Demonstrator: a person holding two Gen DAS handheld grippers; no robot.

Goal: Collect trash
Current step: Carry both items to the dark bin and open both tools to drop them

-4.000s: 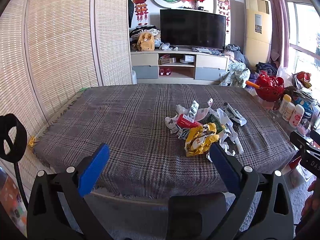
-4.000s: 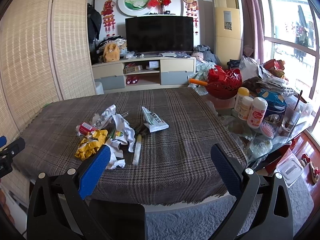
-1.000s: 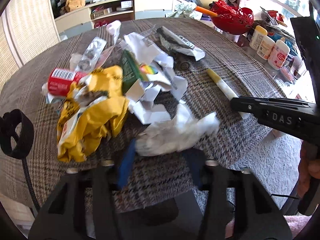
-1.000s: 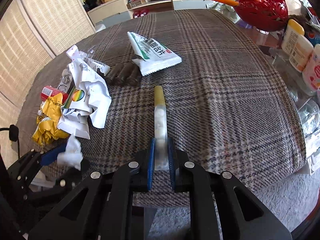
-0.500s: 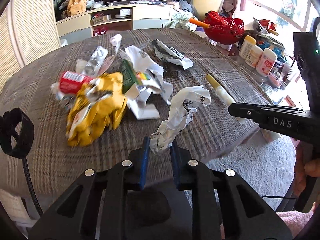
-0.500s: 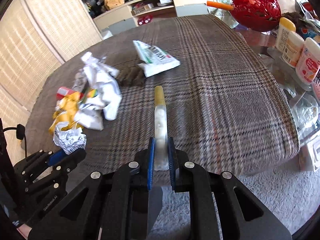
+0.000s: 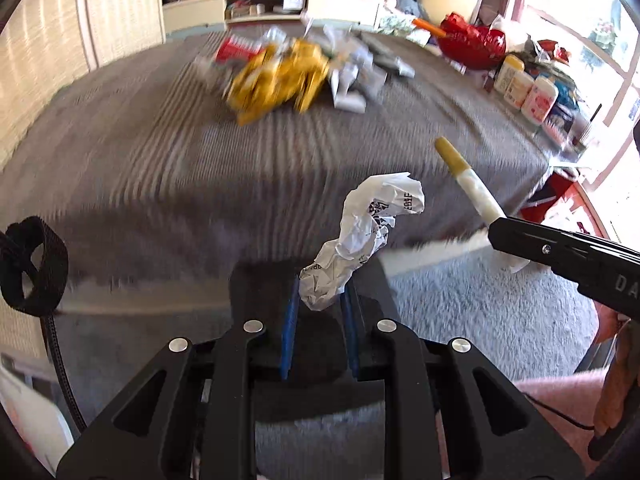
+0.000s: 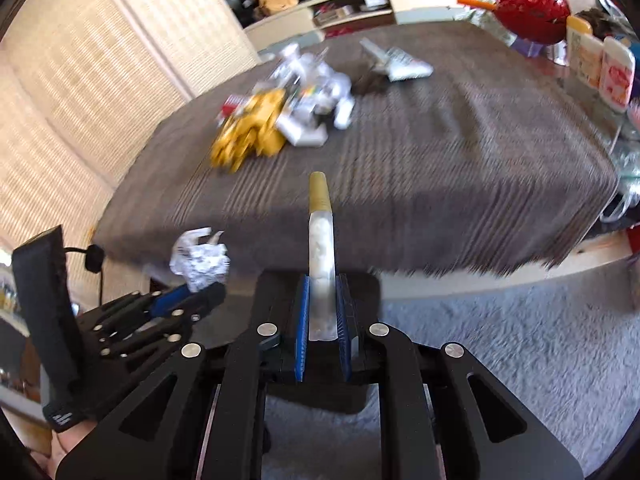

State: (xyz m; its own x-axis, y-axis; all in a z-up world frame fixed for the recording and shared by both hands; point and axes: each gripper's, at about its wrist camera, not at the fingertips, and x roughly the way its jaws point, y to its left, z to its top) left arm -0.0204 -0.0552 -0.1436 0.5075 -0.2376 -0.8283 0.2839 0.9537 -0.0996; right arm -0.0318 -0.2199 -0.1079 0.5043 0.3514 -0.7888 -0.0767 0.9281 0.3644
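My left gripper [image 7: 319,294] is shut on a crumpled white wrapper [image 7: 362,232] with black print and holds it in the air off the table's near edge. It also shows in the right wrist view [image 8: 200,260]. My right gripper [image 8: 322,296] is shut on a long white stick packet with a yellow tip [image 8: 320,236], also held off the table; the packet shows in the left wrist view [image 7: 470,182]. The trash pile lies on the plaid table [image 8: 440,168]: a yellow wrapper [image 7: 280,76], white papers [image 8: 320,92], a red box [image 7: 236,46].
A white and green sachet [image 8: 396,62] lies at the table's far side. A red basket [image 7: 472,46] and white bottles [image 7: 528,92] stand at the right. A grey carpet [image 8: 500,344] lies below. A wicker screen [image 8: 100,92] stands at the left.
Both grippers have pulled back from the table with their loads; the pile is now farther away and the carpet shows below. The views are blurred by motion.
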